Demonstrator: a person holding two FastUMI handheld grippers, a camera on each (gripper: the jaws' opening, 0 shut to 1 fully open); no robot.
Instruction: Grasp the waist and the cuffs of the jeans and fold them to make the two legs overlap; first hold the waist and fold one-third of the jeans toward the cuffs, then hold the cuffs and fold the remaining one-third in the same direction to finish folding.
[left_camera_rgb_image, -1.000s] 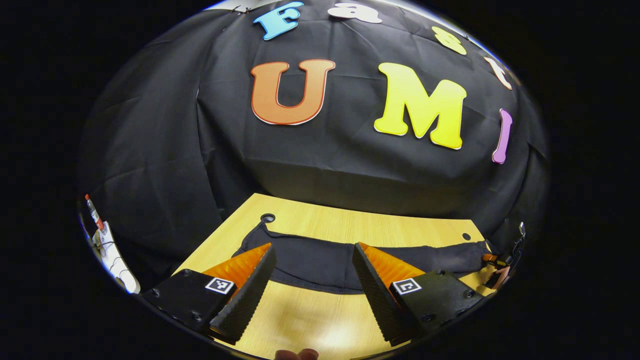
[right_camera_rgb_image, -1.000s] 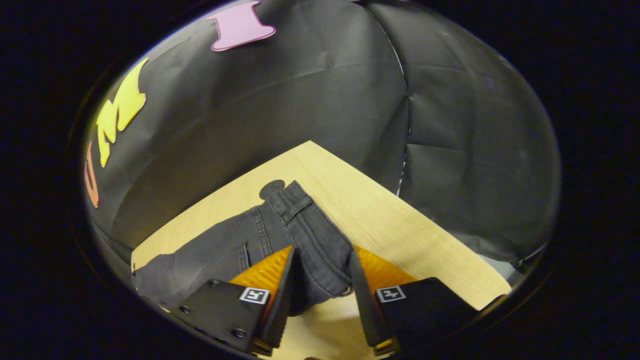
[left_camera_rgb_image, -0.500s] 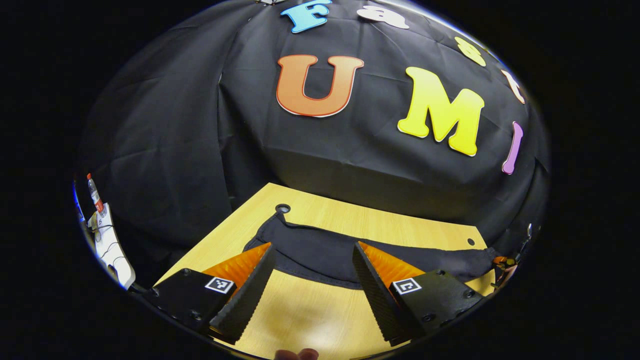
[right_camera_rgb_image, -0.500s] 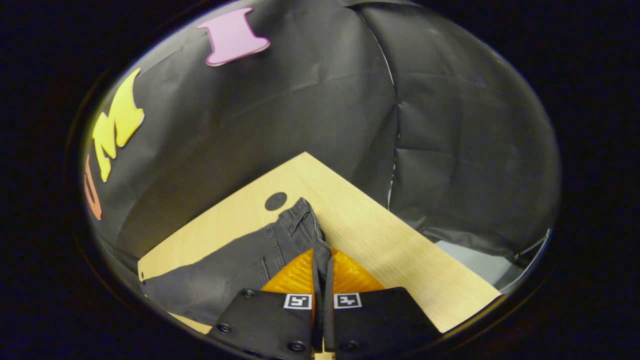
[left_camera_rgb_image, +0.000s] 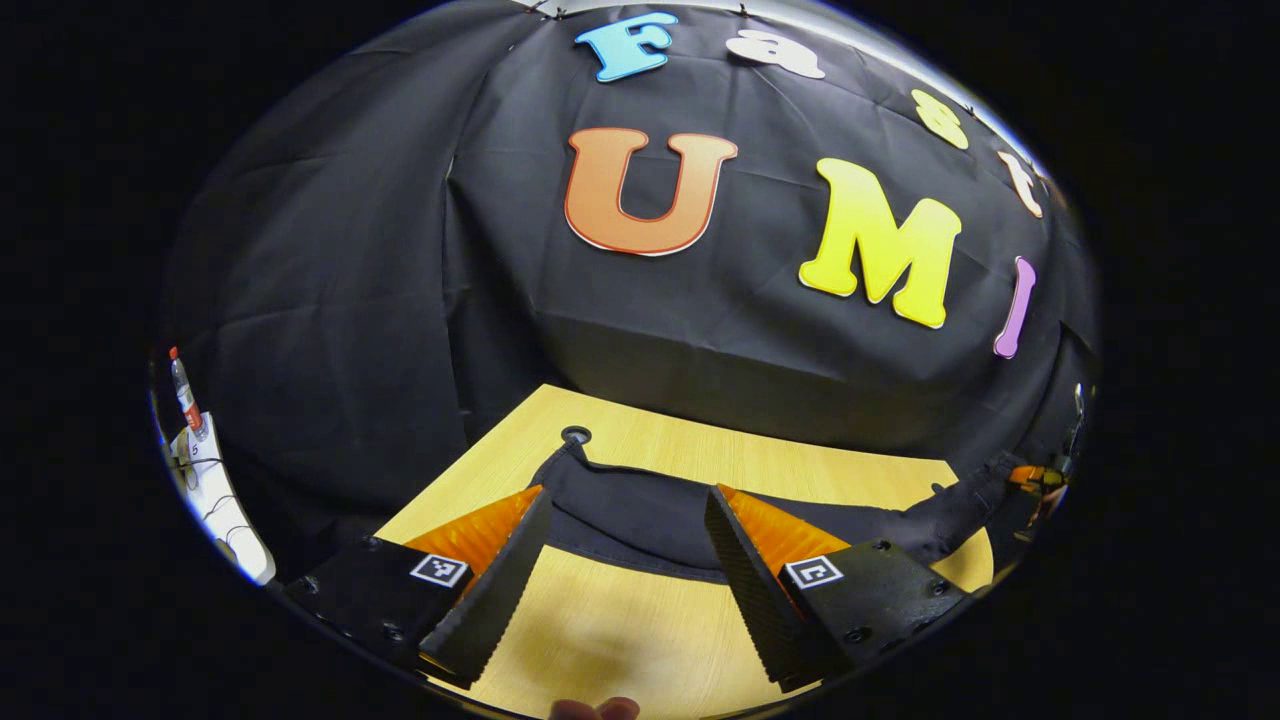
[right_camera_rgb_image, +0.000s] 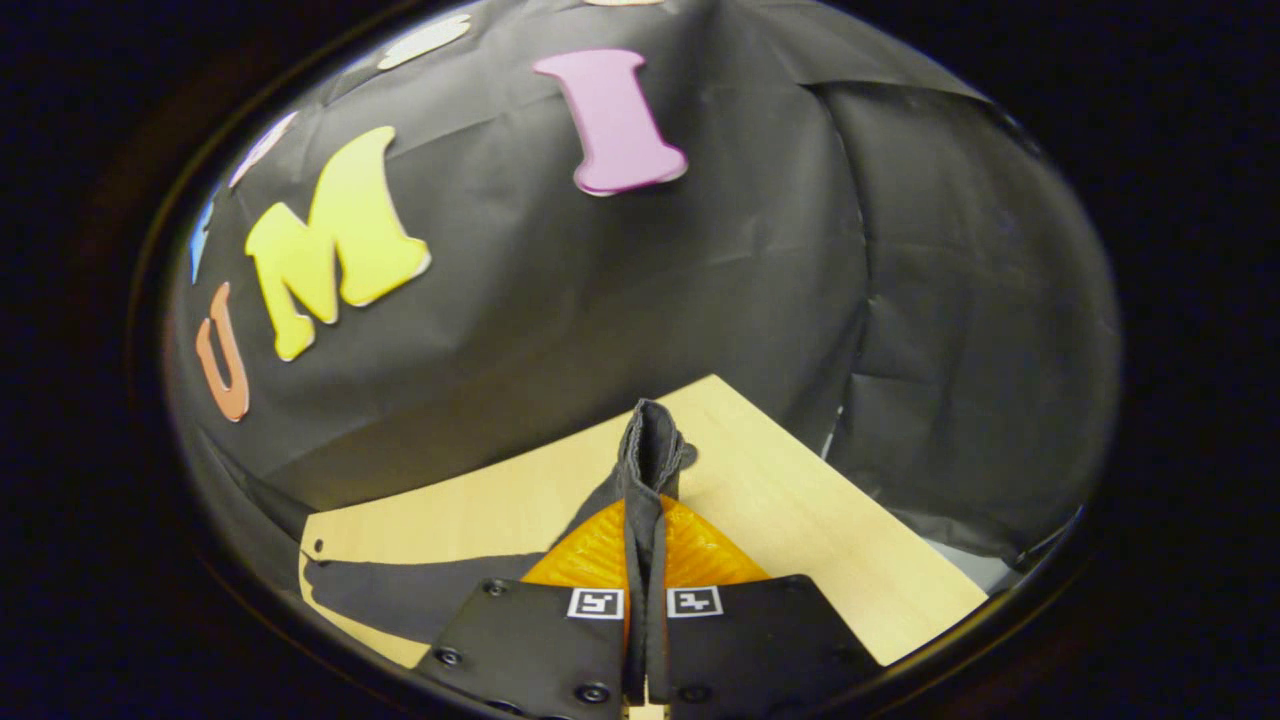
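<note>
While my two hands work apart: the dark jeans (left_camera_rgb_image: 640, 515) lie stretched across the wooden tabletop (left_camera_rgb_image: 640, 640), their long axis running side to side ahead of my left hand.
Right hand-held gripper (right_camera_rgb_image: 645, 600): fingers pressed together on a bunched edge of the jeans (right_camera_rgb_image: 650, 460), which I judge to be the waist; that pinched fabric stands up off the tabletop (right_camera_rgb_image: 800, 530), and the rest trails away to my left and lies flat.
Left hand-held gripper (left_camera_rgb_image: 625, 565): fingers wide apart and holding nothing, hovering over bare wood just short of the near edge of the cloth.
Key relation: the cloth lies straight ahead of my left fingers, and the leg end runs toward the small hole (left_camera_rgb_image: 575, 435) at the far left corner, so my left hand is the nearer one for the cuffs.
Far end: the right hand-held gripper (left_camera_rgb_image: 1030, 480) shows in the left gripper view, raising that end of the jeans.
Step, as I judge it: waist taken, cuffs not yet.
</note>
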